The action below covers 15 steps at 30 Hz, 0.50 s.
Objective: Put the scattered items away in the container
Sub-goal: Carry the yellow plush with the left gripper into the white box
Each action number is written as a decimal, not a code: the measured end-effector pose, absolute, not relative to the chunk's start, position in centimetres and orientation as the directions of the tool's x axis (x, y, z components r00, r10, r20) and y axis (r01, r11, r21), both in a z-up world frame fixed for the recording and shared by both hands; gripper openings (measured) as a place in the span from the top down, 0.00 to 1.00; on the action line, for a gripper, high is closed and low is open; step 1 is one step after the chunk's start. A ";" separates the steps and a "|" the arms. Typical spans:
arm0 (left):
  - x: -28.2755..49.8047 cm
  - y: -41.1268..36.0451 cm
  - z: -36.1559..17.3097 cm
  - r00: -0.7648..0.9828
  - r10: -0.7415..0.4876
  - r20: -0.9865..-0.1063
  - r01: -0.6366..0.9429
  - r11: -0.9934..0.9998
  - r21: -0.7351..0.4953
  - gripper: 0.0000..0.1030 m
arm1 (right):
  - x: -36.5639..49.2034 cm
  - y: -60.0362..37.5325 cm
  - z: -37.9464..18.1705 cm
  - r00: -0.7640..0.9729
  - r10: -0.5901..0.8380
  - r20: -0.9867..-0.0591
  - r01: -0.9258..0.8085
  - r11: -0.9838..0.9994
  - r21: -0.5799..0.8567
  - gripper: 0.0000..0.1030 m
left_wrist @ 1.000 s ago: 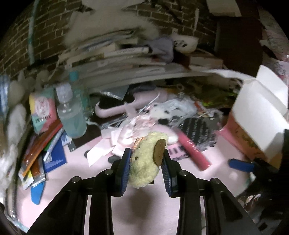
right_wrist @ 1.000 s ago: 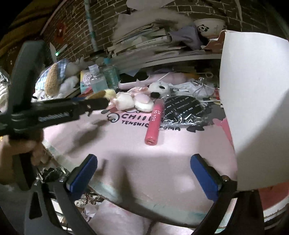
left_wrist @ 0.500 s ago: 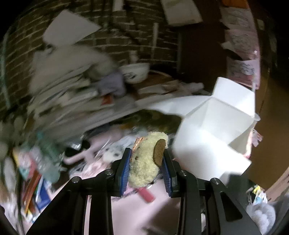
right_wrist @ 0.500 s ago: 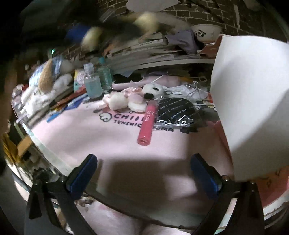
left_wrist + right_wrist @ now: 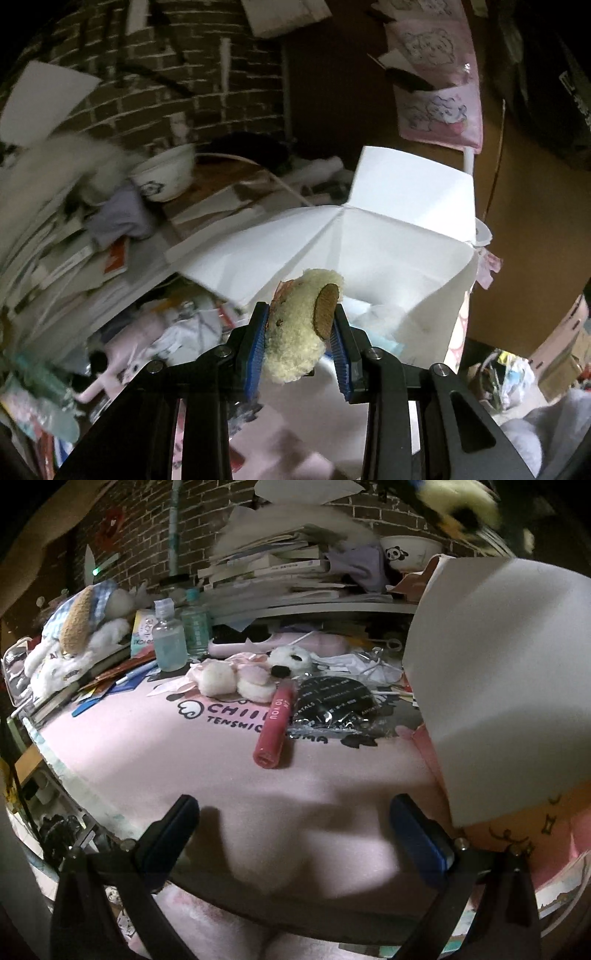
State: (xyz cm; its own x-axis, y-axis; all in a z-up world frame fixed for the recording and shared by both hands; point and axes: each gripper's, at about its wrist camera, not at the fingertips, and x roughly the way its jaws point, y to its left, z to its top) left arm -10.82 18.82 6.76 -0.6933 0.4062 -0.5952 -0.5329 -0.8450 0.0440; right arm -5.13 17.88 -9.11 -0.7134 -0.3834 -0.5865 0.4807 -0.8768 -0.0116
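My left gripper (image 5: 300, 341) is shut on a cream plush toy (image 5: 295, 339) with a brown ear, held in the air just in front of the open white box (image 5: 391, 240). Several soft items lie inside the box. In the right wrist view the same plush toy (image 5: 458, 502) shows as a blur at the top right, above the box flap (image 5: 495, 672). My right gripper (image 5: 295, 834) is open and holds nothing, low over the pink mat (image 5: 184, 768). On the mat lie a pink tube (image 5: 275, 725), a black packet (image 5: 332, 705) and two white puffs (image 5: 218, 679).
Two clear bottles (image 5: 170, 642) stand at the back left beside a pile of plush toys (image 5: 77, 627). Stacked books (image 5: 280, 576) and a panda bowl (image 5: 406, 552) fill the shelf along the brick wall. The mat's front edge (image 5: 92, 805) drops off at the left.
My left gripper has risen from the mat and swung right with the plush toy, up to the white box's opening. The right gripper has barely moved.
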 end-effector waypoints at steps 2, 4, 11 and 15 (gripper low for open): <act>-11.4 19.8 6.7 -0.675 0.400 -0.620 -0.550 -0.833 0.062 0.74 | -5.2 18.0 -9.1 -0.712 -0.389 -0.585 0.480 -0.877 -0.002 0.00; -12.0 20.7 6.7 -0.646 0.405 -0.647 -0.577 -0.814 0.066 0.74 | -5.2 18.2 -9.2 -0.713 -0.397 -0.578 0.481 -0.877 0.009 0.00; -14.0 23.3 5.9 -0.533 0.402 -0.744 -0.664 -0.744 0.074 0.74 | -4.8 18.2 -9.2 -0.722 -0.404 -0.561 0.494 -0.869 -0.009 0.00; -14.8 24.3 4.4 -0.462 0.401 -0.791 -0.709 -0.702 0.058 0.74 | -4.2 18.6 -9.3 -0.731 -0.431 -0.529 0.506 -0.862 0.004 0.00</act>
